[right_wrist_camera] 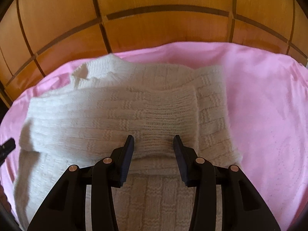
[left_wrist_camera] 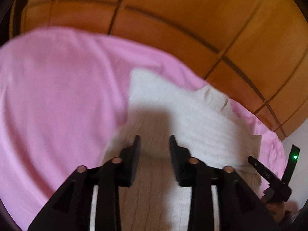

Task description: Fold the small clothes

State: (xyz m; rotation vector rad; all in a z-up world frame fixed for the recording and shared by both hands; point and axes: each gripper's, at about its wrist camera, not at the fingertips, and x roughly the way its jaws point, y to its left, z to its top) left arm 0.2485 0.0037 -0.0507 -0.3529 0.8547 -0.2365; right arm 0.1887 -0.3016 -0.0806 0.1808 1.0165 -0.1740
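Note:
A small cream knitted sweater (right_wrist_camera: 119,115) lies on a pink sheet (right_wrist_camera: 259,96). A sleeve (right_wrist_camera: 157,104) is folded across its body. My right gripper (right_wrist_camera: 153,140) is open just above the folded sleeve's cuff end, holding nothing. In the left wrist view the sweater (left_wrist_camera: 192,115) looks white and blurred. My left gripper (left_wrist_camera: 155,140) is open above it, casting a shadow on the knit. The right gripper's black tip (left_wrist_camera: 269,175) shows at the lower right of the left view.
The pink sheet (left_wrist_camera: 57,96) covers the surface. Behind it stands an orange-brown wooden panelled board (right_wrist_camera: 154,9), also in the left wrist view (left_wrist_camera: 192,9). A white wall strip (left_wrist_camera: 296,134) shows at the right.

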